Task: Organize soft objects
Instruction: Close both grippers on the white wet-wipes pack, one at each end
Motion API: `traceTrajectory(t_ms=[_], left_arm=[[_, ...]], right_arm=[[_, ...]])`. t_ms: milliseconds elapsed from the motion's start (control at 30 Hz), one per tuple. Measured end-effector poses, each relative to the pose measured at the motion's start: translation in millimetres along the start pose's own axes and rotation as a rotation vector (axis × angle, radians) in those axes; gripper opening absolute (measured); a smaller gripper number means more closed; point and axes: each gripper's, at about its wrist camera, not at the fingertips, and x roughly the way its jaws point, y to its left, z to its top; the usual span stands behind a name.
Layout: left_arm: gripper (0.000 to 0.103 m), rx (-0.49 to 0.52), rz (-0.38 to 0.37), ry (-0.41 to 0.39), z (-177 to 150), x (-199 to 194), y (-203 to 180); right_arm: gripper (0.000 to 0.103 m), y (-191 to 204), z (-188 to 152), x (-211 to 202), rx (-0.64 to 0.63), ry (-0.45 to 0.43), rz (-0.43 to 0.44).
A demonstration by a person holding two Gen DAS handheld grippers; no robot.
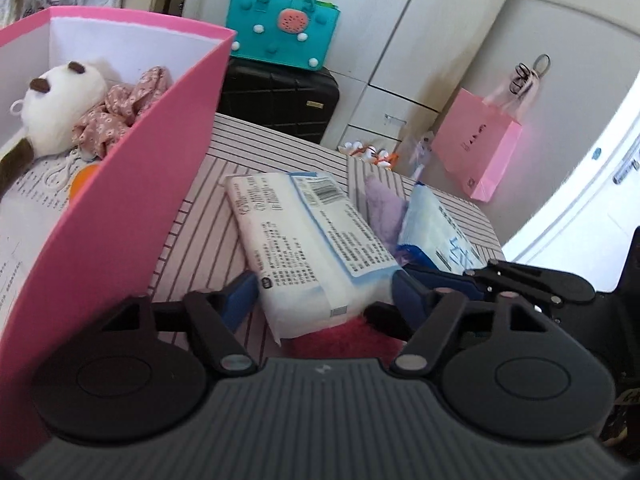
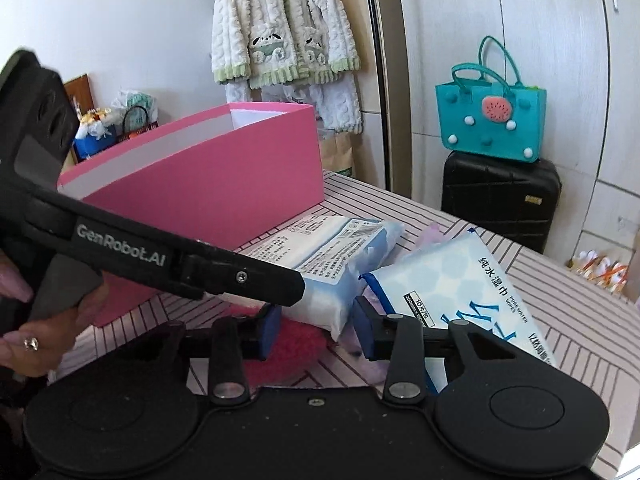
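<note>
Left gripper (image 1: 320,296): jaws spread wide, nothing pinched; the blue pads sit on either side of the near end of a white tissue pack without visibly touching it.
Tissue pack (image 1: 308,240): a soft white packet with a barcode label, lying flat on the striped tablecloth (image 1: 256,152), running from between the left jaws away and slightly left; in the right wrist view it (image 2: 340,256) lies just beyond the right jaws.
Right gripper (image 2: 316,324): jaws released, gripping nothing; the corner of the tissue pack sits in the gap between the pads.
Wet wipes pack (image 2: 472,292): blue-and-white, tilted, lying over the right jaw and beyond it — its edge is just beside the tissue pack.
Red fluffy item (image 2: 292,348): on the cloth under and just behind the tissue pack's near end, below the right gripper's jaw gap; it also shows (image 1: 344,340) below the left jaws.
Purple cloth (image 1: 384,208): soft, lilac, wedged between the two packs, beyond the left gripper's right-hand jaw.
Pink box (image 1: 132,184): open-topped, standing left of the left jaws — inside lie a white plush bear (image 1: 60,108) and a pink floral fabric (image 1: 128,104).
Beyond the jaws: a teal handbag (image 2: 492,120) on a black suitcase (image 2: 500,200), a pink paper bag (image 1: 480,144) hanging on a white cupboard, and a fluffy white cardigan (image 2: 280,28) on the wall.
</note>
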Motion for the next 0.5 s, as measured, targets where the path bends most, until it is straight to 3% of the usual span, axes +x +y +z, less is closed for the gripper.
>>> traceTrajectory(t_ms=[67, 167, 400, 500], left_arm=[[0.048, 0.009, 0.016, -0.013, 0, -1, -1], [0.04, 0.036, 0.012, -0.015, 0, -2, -3], [0.033, 0.055, 0.01, -0.015, -1, -4, -7], [0.032, 0.058, 0.013, -0.021, -3, -4, -8]], right_arm=[[0.045, -1, 0, 1, 0.004, -0.003, 0.01], [0.039, -1, 2, 2, 0.011, 0.002, 0.025], [0.026, 8, 5, 0, 0.009, 0.004, 0.012], [0.024, 9, 7, 1, 0.01, 0.012, 0.006]])
